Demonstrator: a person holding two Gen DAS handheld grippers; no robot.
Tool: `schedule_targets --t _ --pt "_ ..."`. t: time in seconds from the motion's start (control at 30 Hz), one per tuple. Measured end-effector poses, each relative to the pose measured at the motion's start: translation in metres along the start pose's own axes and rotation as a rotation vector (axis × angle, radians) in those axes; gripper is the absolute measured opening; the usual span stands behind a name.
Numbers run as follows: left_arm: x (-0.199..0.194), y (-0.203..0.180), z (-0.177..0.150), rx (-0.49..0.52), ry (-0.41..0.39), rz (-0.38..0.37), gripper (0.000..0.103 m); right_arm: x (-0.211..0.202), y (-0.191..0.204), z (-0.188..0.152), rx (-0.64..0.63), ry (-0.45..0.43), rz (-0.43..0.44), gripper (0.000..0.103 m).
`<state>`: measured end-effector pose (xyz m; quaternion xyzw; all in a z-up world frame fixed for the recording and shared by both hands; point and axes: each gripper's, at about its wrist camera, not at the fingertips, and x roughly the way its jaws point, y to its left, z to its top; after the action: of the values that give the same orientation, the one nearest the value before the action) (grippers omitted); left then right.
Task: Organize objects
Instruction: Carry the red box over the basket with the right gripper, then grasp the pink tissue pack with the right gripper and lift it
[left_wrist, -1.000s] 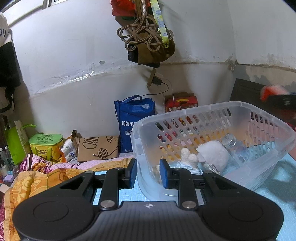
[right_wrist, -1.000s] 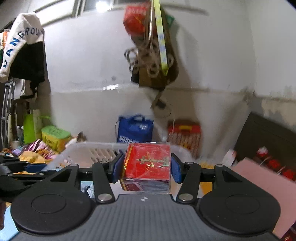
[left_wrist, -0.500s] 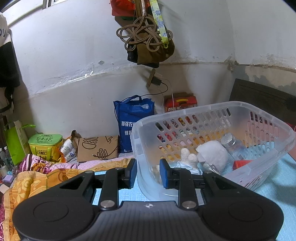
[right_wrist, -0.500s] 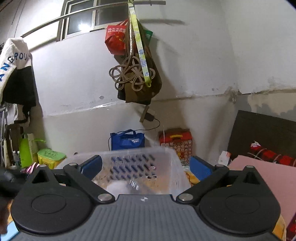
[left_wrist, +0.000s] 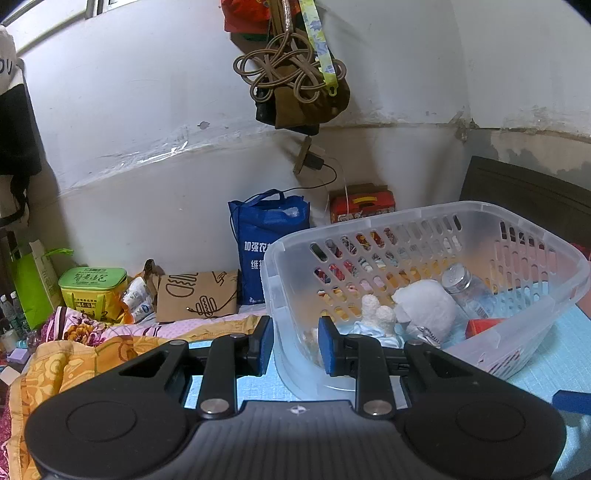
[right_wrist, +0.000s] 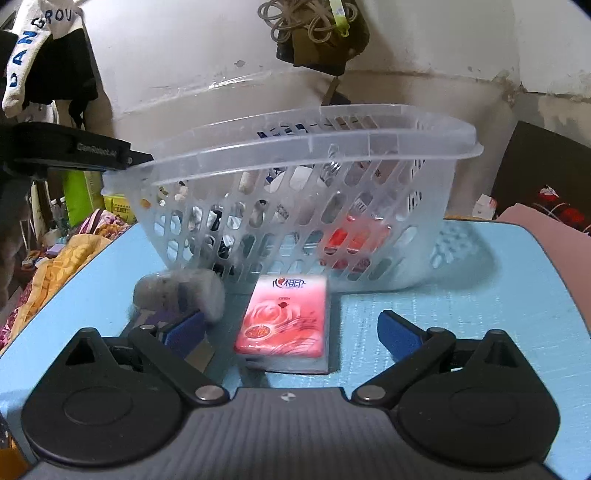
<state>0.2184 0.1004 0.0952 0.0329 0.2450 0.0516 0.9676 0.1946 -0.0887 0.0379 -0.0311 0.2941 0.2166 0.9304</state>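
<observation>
The red box (right_wrist: 352, 240) that the right gripper (right_wrist: 291, 328) carried a second ago now lies inside the basket (right_wrist: 295, 155). Its fingers, released and just starting to close again, straddle the pink tissue pack (right_wrist: 284, 321) on the bench (right_wrist: 461, 295), likely next. The left gripper (left_wrist: 295, 345) stays clenched on the basket's near rim.

each gripper has a black ribbed body, two round black discs, silver screws and blue pads on its fingers (left_wrist: 327, 347). white lettering marks the left gripper's (right_wrist: 74, 153) black side.
</observation>
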Motion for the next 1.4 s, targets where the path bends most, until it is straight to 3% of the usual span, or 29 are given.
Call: schedule_targets --t 0.33,0.4,0.43,0.83,1.4 --pt "0.001 0.001 0.002 0.001 -0.003 -0.003 0.031 0.004 0.003 -0.024 -0.020 0.033 -0.014 0.075" --pt "0.001 0.001 0.001 0.002 -0.004 -0.003 0.031 0.003 0.008 -0.028 -0.053 0.022 -0.013 0.061" --pt "0.001 0.001 0.001 0.002 -0.003 -0.003 0.031 0.003 0.009 -0.028 -0.059 0.012 -0.012 0.060" --pt "0.001 -0.001 0.001 0.001 -0.002 -0.003 0.031 -0.018 -0.005 -0.029 0.019 -0.117 -0.022 0.058" --pt "0.000 0.000 0.002 0.000 -0.001 -0.003 0.031 -0.024 -0.011 -0.031 0.056 -0.177 -0.035 0.058"
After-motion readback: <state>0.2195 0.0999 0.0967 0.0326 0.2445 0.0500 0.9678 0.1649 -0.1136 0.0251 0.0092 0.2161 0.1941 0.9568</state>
